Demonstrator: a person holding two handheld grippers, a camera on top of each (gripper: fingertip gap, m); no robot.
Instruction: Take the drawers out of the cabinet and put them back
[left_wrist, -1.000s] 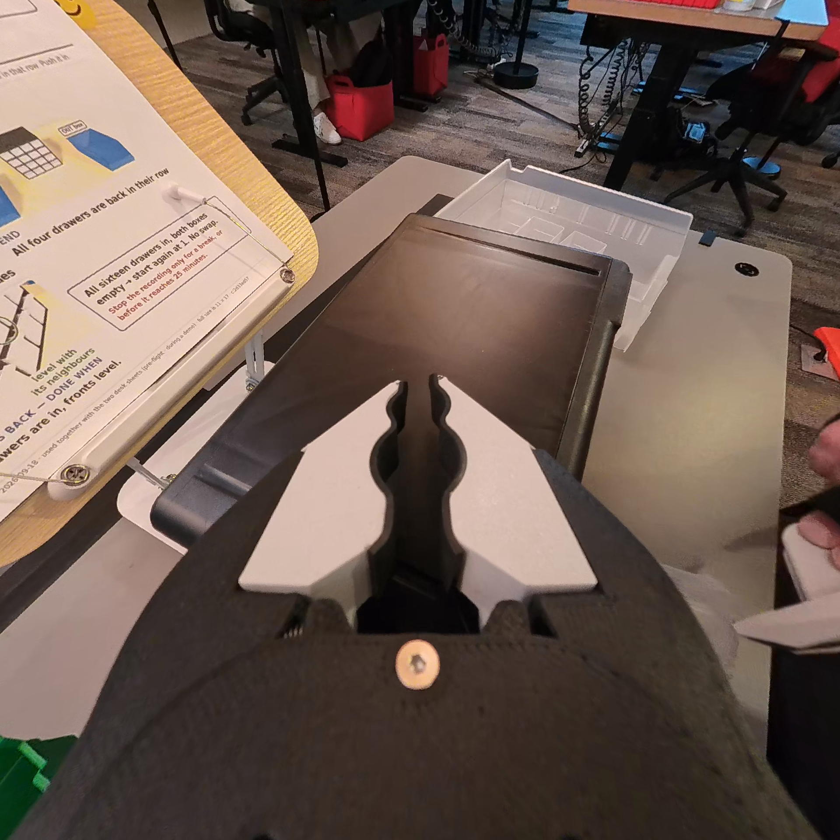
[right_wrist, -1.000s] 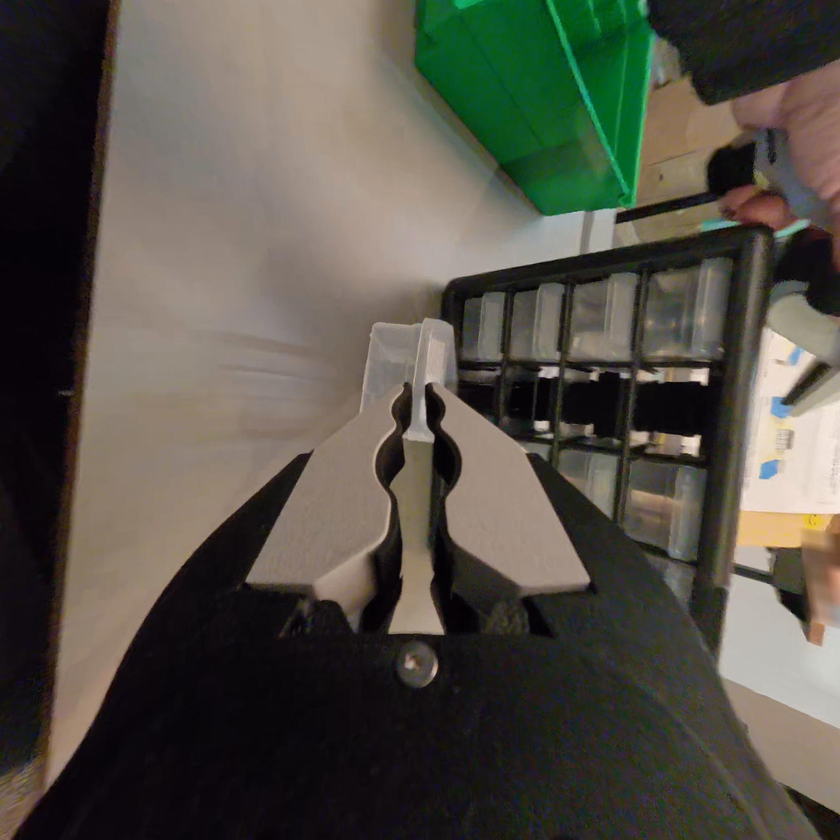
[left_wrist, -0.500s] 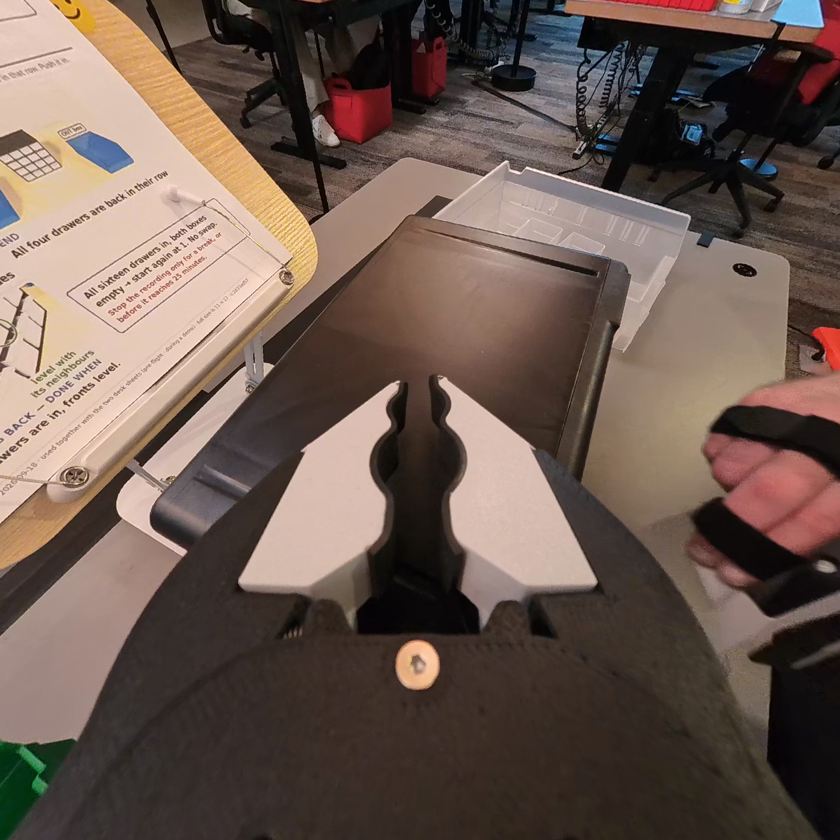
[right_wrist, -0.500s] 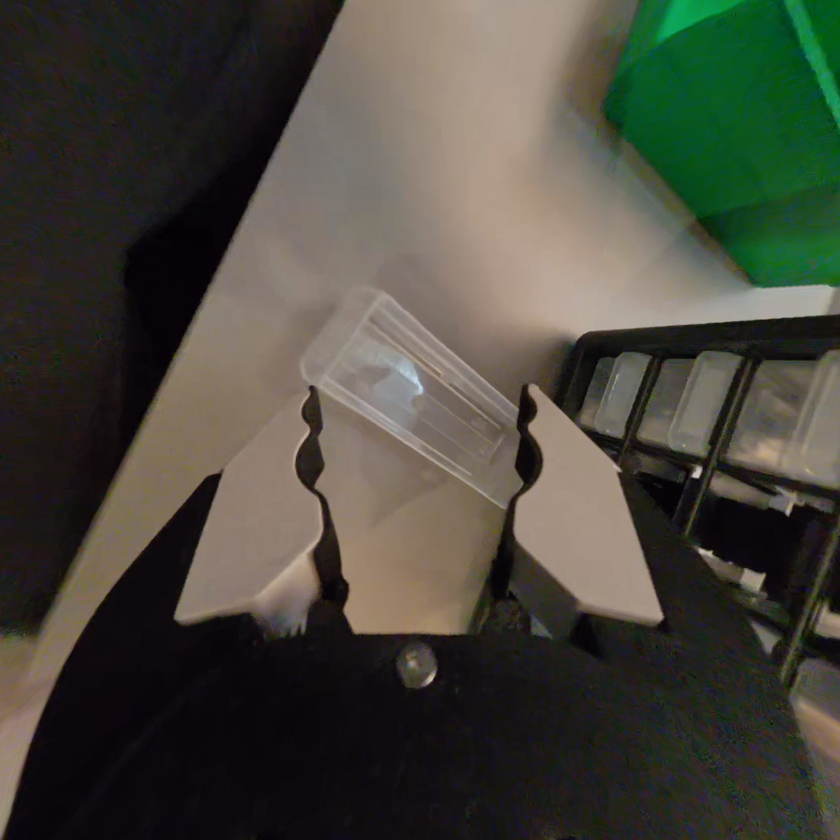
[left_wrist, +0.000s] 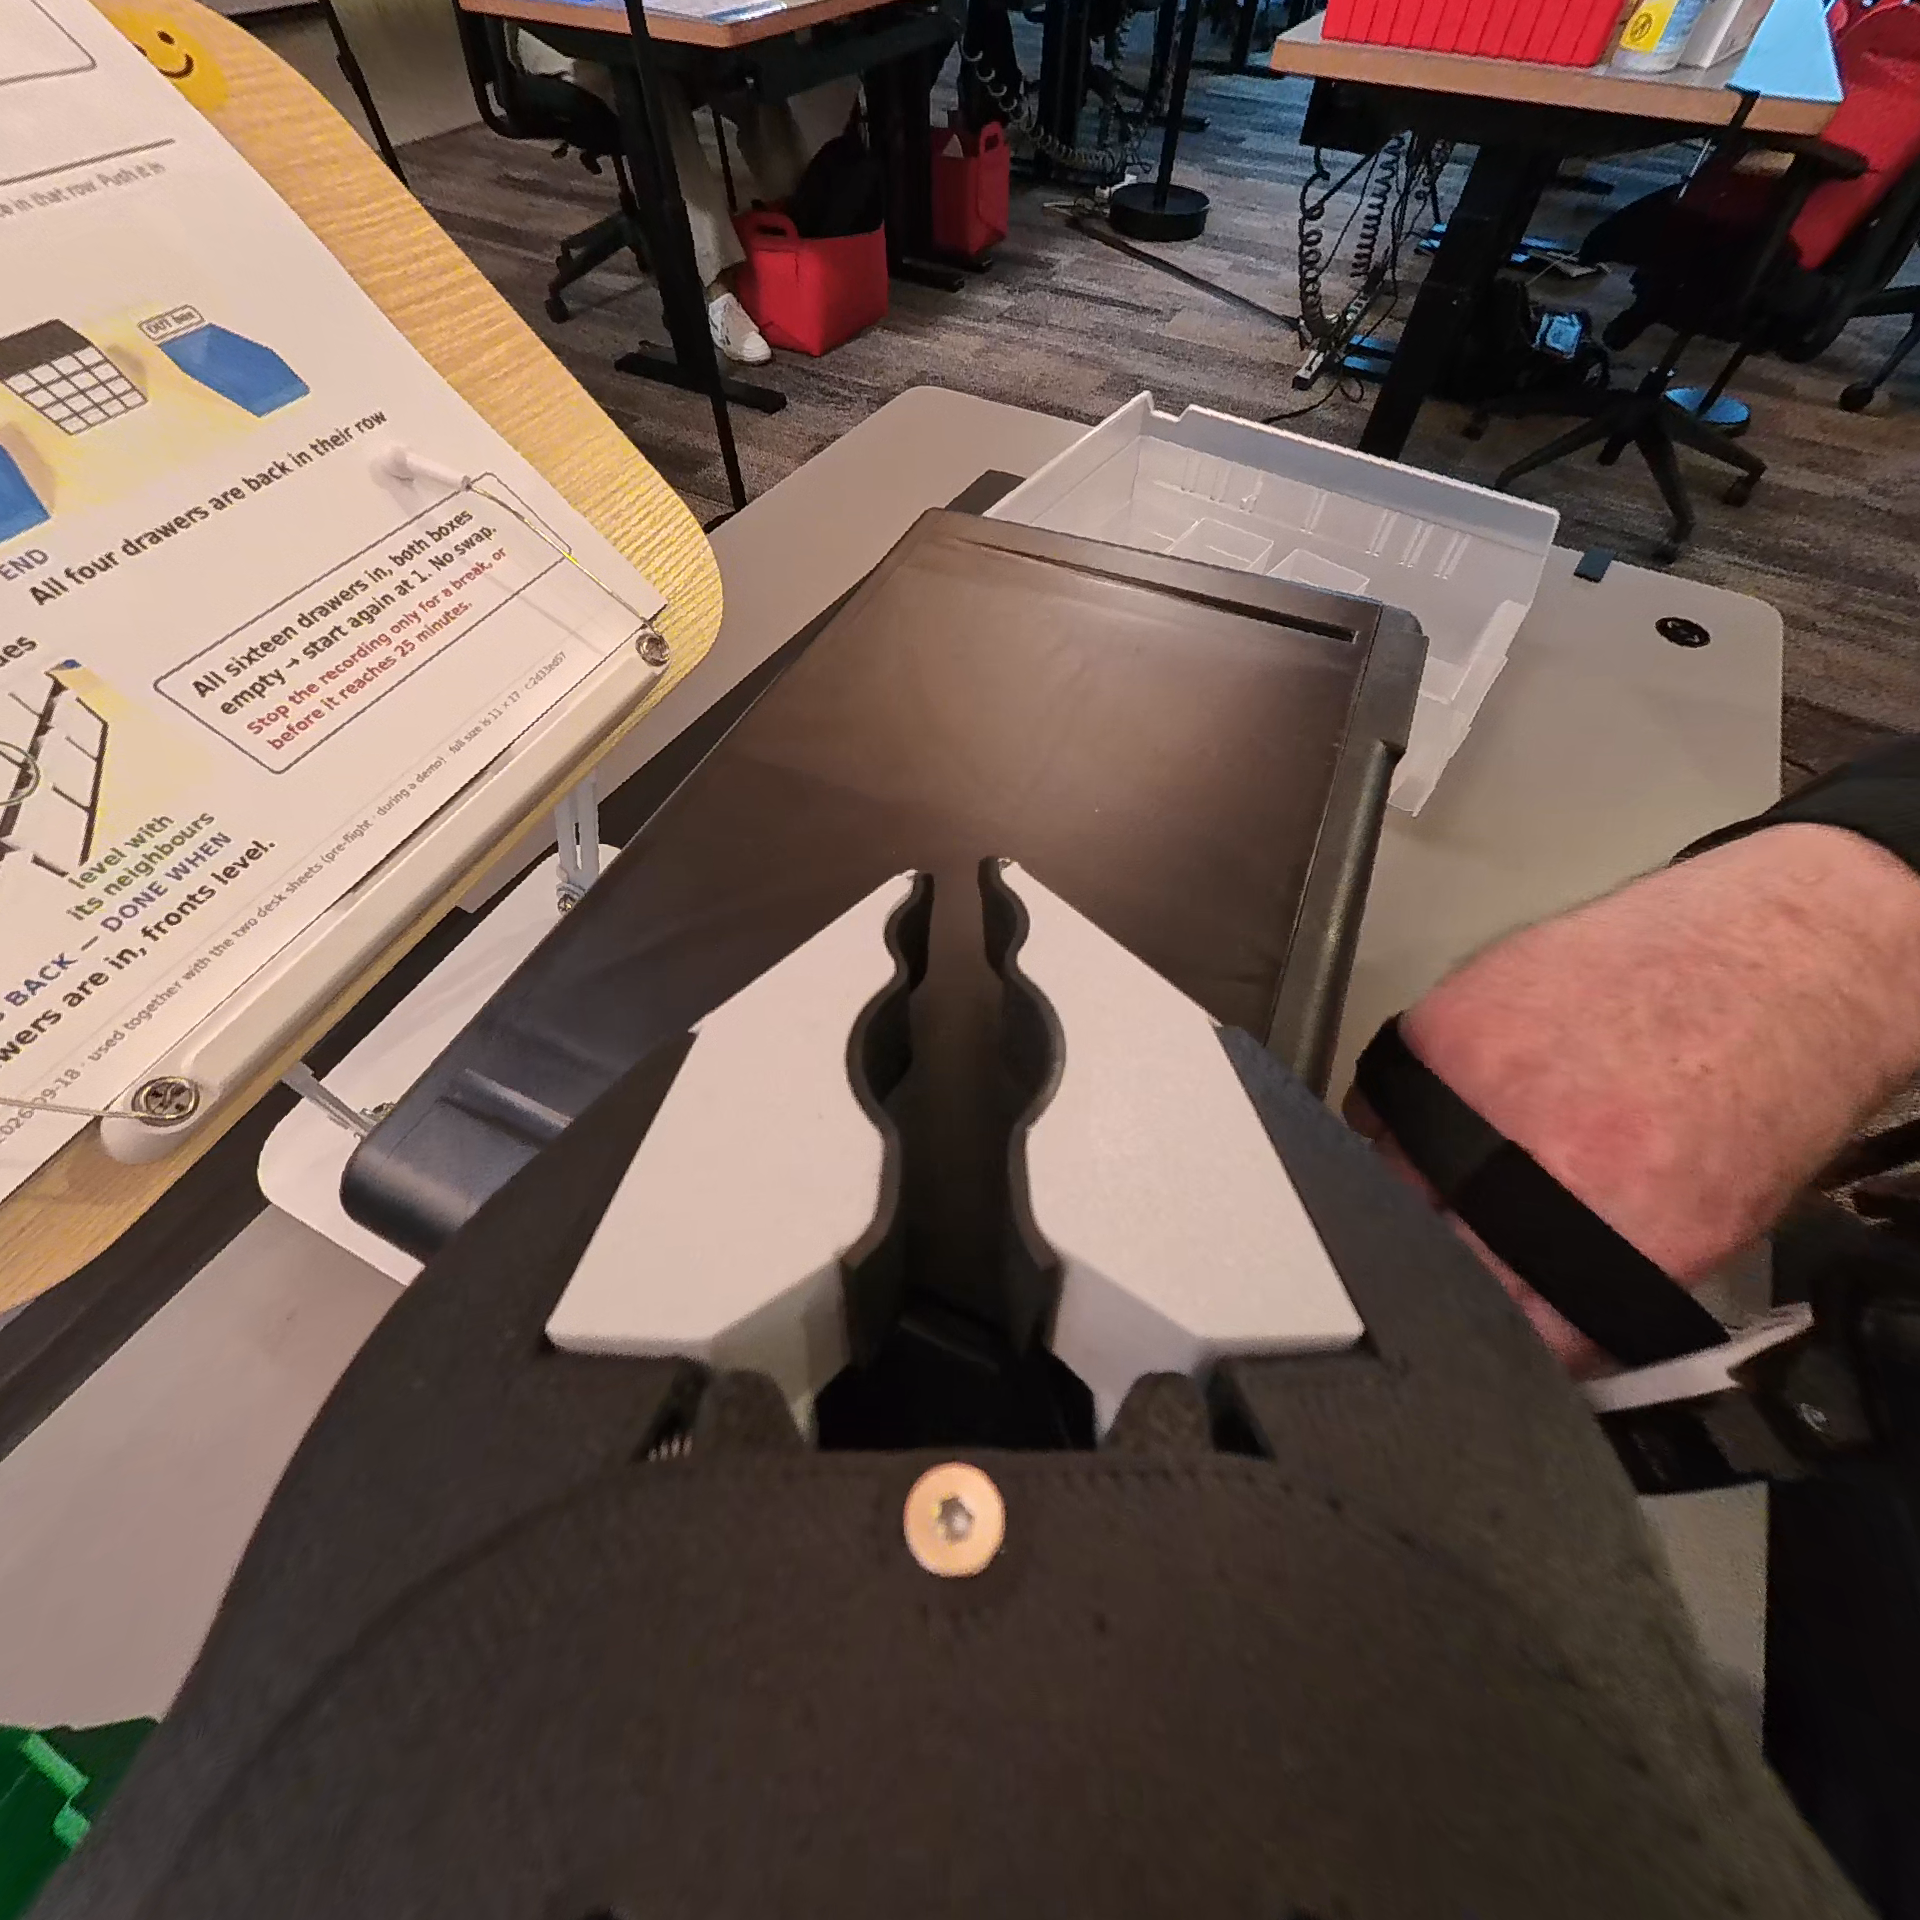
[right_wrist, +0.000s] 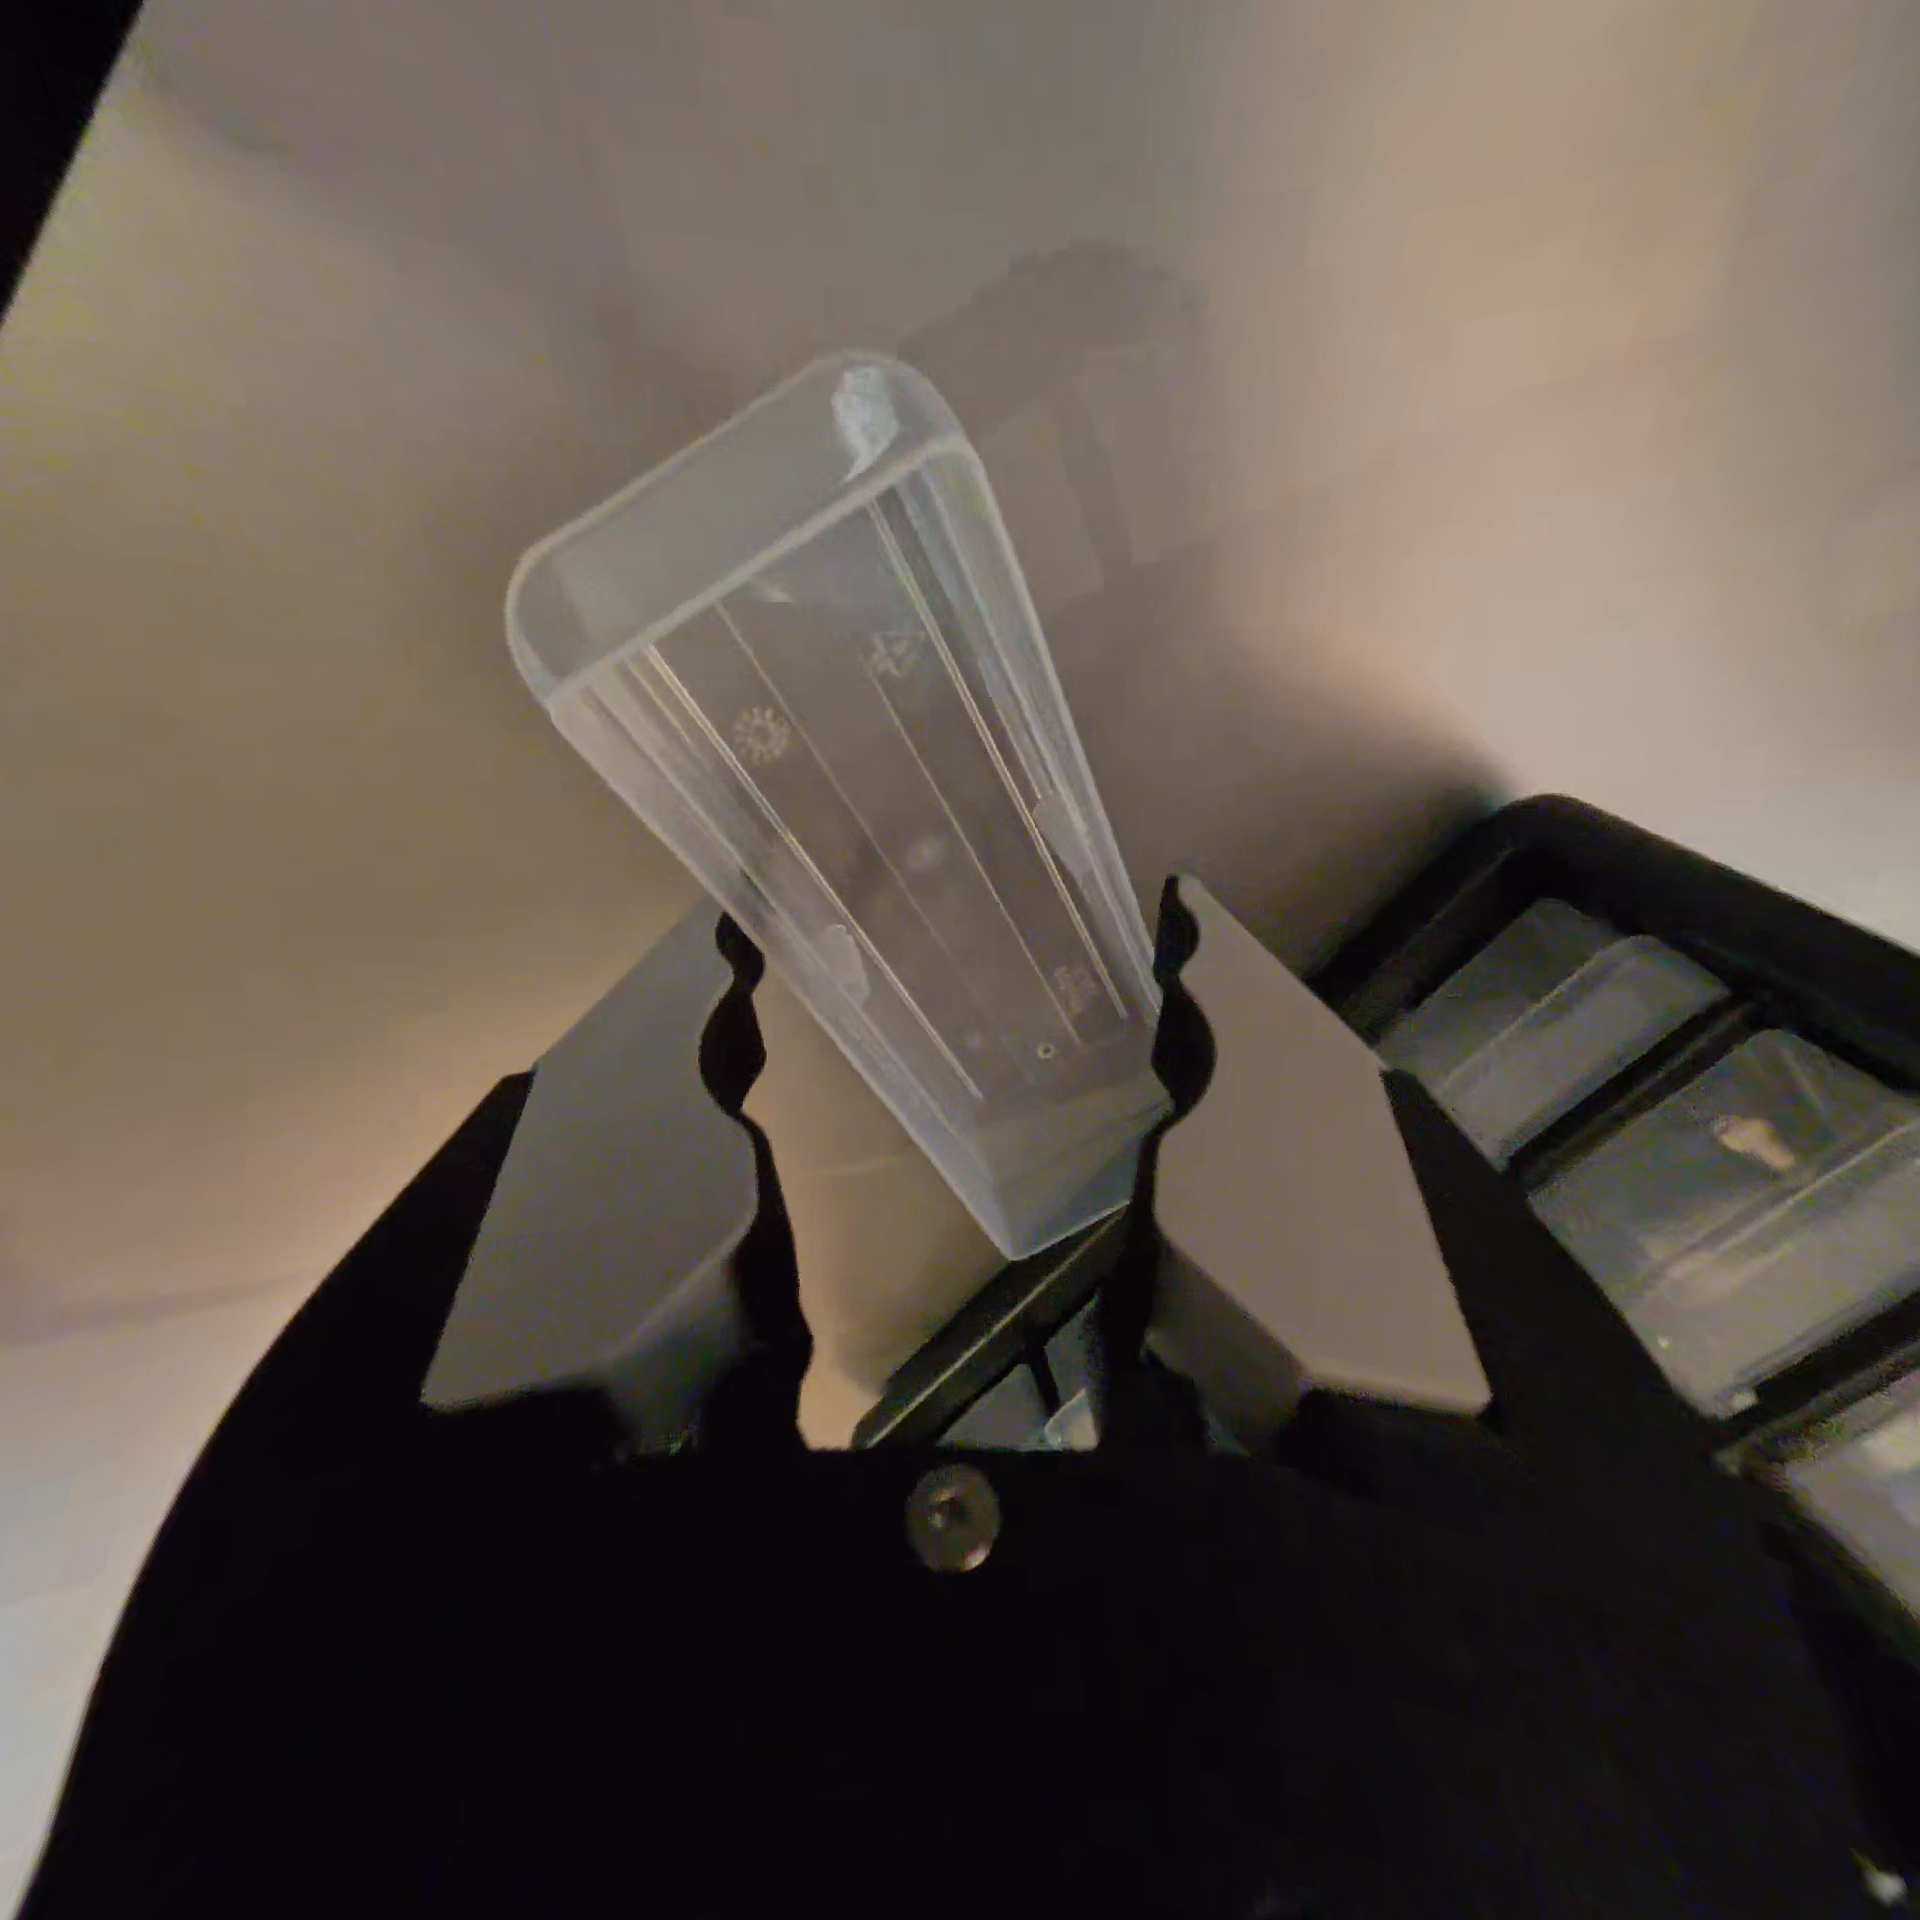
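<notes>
The black cabinet (left_wrist: 1039, 748) lies under my left gripper (left_wrist: 951, 873), which is shut with only a thin slit between the fingers and rests over the cabinet's top panel. In the right wrist view, a clear plastic drawer (right_wrist: 821, 790) lies loose on the beige table (right_wrist: 312, 520), its near end between the spread fingers of my open right gripper (right_wrist: 951, 904), close to the right finger (right_wrist: 1278, 1143). The cabinet's front (right_wrist: 1621, 862) shows at the right with clear drawers (right_wrist: 1558, 997) in its slots.
A white divided tray (left_wrist: 1299, 520) stands behind the cabinet. An instruction sheet on a wooden board (left_wrist: 260, 520) leans at the left. A green bin (left_wrist: 42, 1808) peeks in at the bottom left. The person's hand (left_wrist: 1610, 1039) holds the right gripper beside the cabinet.
My right gripper was shut on the clear drawer's handle, then opened and let it go onto the table. The hand has come into the left wrist view. My left gripper has not moved.
</notes>
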